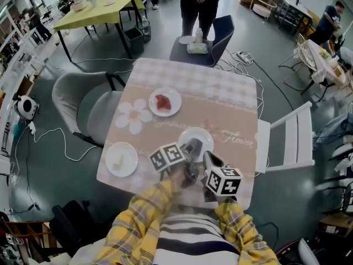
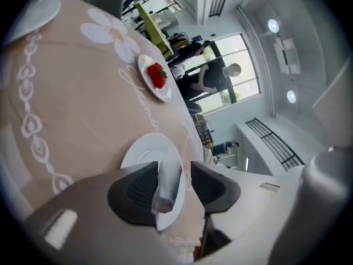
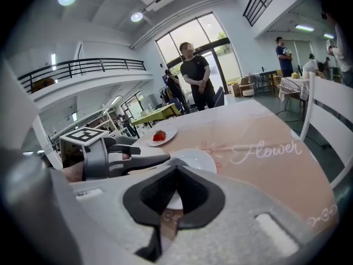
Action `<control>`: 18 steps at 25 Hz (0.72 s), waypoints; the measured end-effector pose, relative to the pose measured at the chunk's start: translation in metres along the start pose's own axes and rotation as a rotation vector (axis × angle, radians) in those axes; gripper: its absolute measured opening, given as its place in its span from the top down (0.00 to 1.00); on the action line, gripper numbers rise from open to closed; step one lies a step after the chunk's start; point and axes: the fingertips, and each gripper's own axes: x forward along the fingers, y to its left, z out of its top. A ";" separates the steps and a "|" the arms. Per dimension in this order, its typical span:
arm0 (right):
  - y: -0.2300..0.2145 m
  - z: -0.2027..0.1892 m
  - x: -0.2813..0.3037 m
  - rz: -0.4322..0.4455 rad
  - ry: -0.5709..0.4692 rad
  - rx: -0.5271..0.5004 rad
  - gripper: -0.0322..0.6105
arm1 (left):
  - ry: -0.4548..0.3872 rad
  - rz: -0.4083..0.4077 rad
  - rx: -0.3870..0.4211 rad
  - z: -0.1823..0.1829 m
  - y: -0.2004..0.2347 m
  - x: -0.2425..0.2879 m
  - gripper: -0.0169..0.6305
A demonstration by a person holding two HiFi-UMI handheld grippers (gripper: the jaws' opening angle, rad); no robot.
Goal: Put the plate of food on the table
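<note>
As the plate (image 1: 201, 136) rests by the counter's (image 1: 220, 109) near edge | left claw (image 2: 174, 186) open astride its rim | right claw (image 3: 174, 203) pinched on rim | step: release | next: free right, back both off level

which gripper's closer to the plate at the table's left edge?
Left. The left gripper sits just right of the left-edge plate, at the near plate's rim; the right gripper is farther right, beyond it.

Tabletop (image 1: 220, 104): plate of food (image 1: 164, 101) at centre; second plate (image 1: 203, 136) near front edge; third plate (image 1: 121, 159) at front-left corner.
</note>
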 end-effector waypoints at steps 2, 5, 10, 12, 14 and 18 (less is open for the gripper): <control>0.000 0.000 0.001 0.001 0.004 -0.001 0.96 | -0.002 0.035 0.095 0.003 0.000 -0.001 0.67; -0.001 -0.003 0.003 0.005 0.012 -0.001 0.96 | 0.003 0.066 0.208 0.003 0.000 0.000 0.62; 0.000 -0.005 0.007 0.011 0.018 -0.002 0.95 | 0.133 0.052 0.382 -0.020 -0.010 0.011 0.52; -0.001 -0.005 0.008 0.010 0.020 -0.002 0.96 | 0.149 0.072 0.482 -0.024 -0.011 0.011 0.52; -0.002 -0.005 0.008 0.007 0.021 -0.004 0.96 | 0.146 0.100 0.593 -0.021 -0.010 0.009 0.52; -0.005 -0.005 0.009 0.001 0.023 -0.004 0.95 | 0.102 0.127 0.743 -0.009 -0.015 0.003 0.54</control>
